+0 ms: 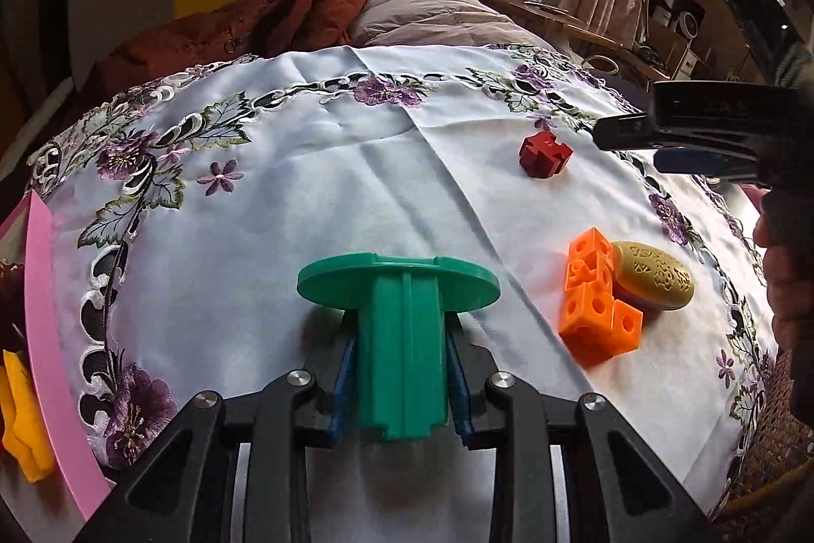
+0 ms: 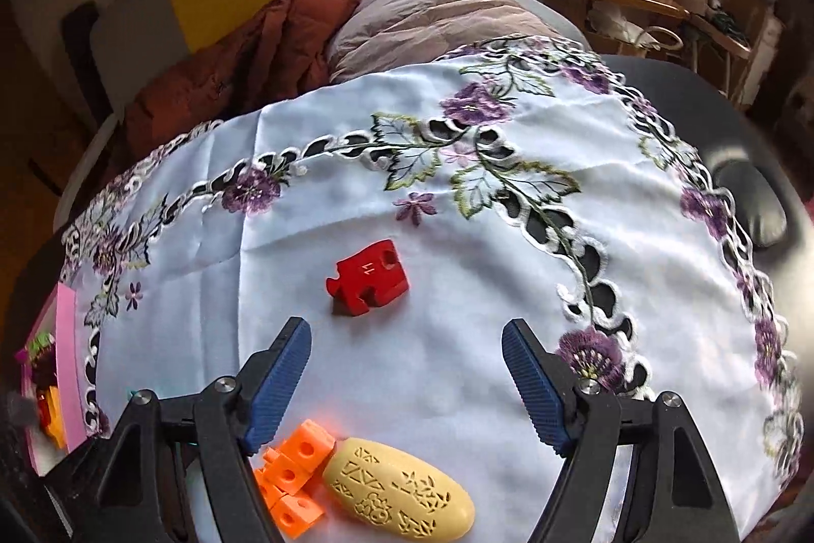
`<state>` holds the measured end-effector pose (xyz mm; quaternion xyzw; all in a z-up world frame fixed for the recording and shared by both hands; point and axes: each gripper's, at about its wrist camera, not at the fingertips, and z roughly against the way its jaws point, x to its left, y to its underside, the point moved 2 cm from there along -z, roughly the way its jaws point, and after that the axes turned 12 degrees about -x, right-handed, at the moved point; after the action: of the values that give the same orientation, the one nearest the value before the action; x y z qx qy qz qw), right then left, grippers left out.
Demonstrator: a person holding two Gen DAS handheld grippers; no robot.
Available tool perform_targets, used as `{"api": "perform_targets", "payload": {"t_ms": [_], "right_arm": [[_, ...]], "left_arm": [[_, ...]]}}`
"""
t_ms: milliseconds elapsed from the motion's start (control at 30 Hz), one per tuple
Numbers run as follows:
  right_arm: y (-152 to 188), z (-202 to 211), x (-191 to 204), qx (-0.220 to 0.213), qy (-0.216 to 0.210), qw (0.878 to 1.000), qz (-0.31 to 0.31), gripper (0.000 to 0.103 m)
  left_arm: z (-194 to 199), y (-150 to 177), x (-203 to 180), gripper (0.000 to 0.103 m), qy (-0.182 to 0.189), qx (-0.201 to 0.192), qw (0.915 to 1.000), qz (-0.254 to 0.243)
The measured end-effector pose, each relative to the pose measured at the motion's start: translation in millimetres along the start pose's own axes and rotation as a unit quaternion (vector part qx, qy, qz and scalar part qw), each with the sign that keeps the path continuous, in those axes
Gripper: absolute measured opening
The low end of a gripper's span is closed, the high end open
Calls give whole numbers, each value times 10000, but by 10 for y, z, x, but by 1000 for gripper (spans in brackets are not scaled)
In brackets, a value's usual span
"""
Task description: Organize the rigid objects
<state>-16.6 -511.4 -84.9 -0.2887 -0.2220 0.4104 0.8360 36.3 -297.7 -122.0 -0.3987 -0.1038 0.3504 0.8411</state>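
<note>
My left gripper is shut on a green plastic piece with a round flat top, held above the white embroidered cloth. A red puzzle block lies far right; it also shows in the right wrist view, ahead of my right gripper, which is open and empty. An orange cube cluster touches a tan oval carved piece. In the right wrist view the orange cluster and the tan oval lie below the open fingers. The right gripper shows in the left wrist view at the right edge.
A pink tray with yellow pieces sits at the cloth's left edge; it also shows in the right wrist view. Beyond the cloth lie a rust-coloured jacket and a grey quilt. A wooden desk stands at the back right.
</note>
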Motion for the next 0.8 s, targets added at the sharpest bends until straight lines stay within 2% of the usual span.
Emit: {"api": "perform_targets", "payload": {"t_ms": [100,267,300,333,367,533,667,733,800], "right_arm": [[-73,-211,181,141,-18,9981,604,79],[-151,-583,340,376,96,9919,1210,79],[-146,-649,357,442,139,9903,1310,74],[-119,-708,370,584,150,9882,1405,47],[-91,-742,377,690,100,9872,1437,47],[35,-605,458,684,-124,9870,1448,47],[231,-489,666,851,-606,9839,1451,47],[318,-442,746,621,-484,9831,1650,47],[318,-450,685,609,-559,9875,1338,47]], "left_arm": [[-2,-1,16,30,43,-5,10000,55],[4,7,35,30,89,8,9999,110],[4,8,34,30,92,12,9999,93],[3,7,32,30,91,20,9999,80],[0,7,32,30,82,37,9999,70],[-10,13,-15,30,-48,1,10000,-79],[7,-10,27,30,-31,134,9999,103],[36,-22,44,30,-33,222,9996,198],[92,-10,55,30,-73,261,9994,197]]}}
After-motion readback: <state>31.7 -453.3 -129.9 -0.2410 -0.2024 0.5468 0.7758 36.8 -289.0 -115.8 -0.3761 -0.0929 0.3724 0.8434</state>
